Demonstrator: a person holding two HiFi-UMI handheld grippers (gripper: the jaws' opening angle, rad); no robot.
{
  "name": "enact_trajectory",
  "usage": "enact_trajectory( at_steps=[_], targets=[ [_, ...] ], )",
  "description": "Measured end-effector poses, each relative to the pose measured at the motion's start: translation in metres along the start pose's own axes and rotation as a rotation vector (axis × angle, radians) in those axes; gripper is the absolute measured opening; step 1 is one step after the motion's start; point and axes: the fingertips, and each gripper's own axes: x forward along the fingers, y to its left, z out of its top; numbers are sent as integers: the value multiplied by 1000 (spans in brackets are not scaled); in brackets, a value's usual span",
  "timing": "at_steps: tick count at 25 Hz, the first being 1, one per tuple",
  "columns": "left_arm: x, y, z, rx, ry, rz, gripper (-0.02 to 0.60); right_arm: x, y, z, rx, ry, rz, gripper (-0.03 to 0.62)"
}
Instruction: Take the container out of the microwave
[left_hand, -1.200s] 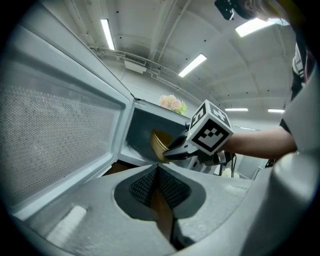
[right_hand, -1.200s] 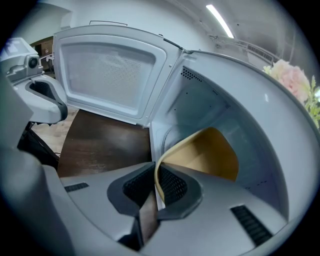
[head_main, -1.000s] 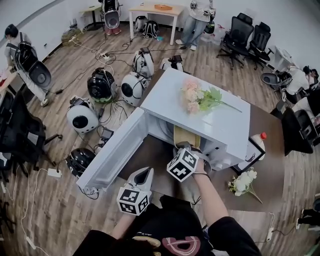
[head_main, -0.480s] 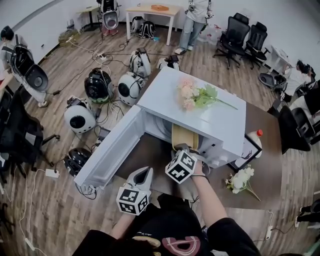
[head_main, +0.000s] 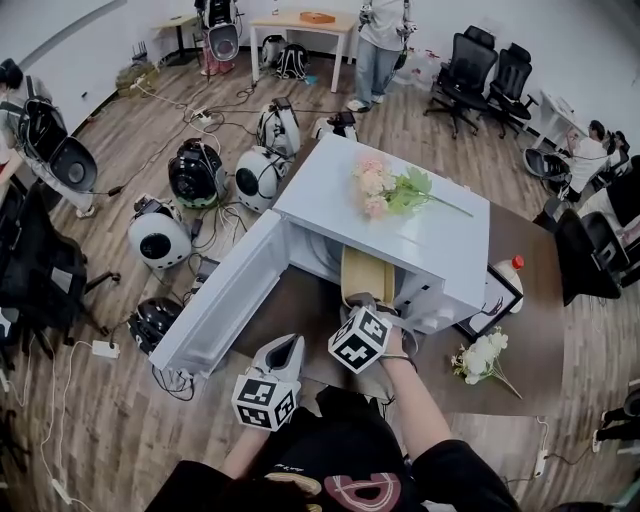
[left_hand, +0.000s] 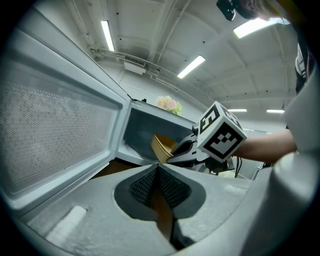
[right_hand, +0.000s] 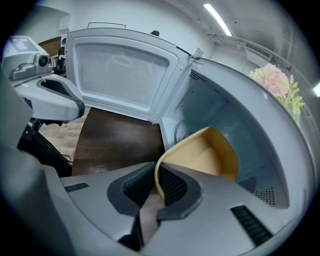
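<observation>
A tan container sits tilted at the mouth of the white microwave, whose door hangs wide open to the left. My right gripper is shut on the container's near rim, the thin wall pinched between its pads. In the head view the container shows half out of the cavity, just beyond the right gripper's marker cube. My left gripper hovers in front of the open door, shut with nothing in it; its view shows the container and the right gripper beyond.
Pink flowers lie on top of the microwave. On the brown table to its right stand a bottle with a red cap and white flowers. Round helmets, cables and office chairs crowd the wooden floor beyond.
My right gripper has drawn back a little toward me with the container, which shows further out of the cavity. The left gripper has held still.
</observation>
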Motion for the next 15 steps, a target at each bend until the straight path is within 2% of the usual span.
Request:
enact_trajectory(
  at_steps=[15],
  targets=[
    [-7,-3,-4,12,4,-22,9,-11,16,-6,29,-4,-5,33]
  ],
)
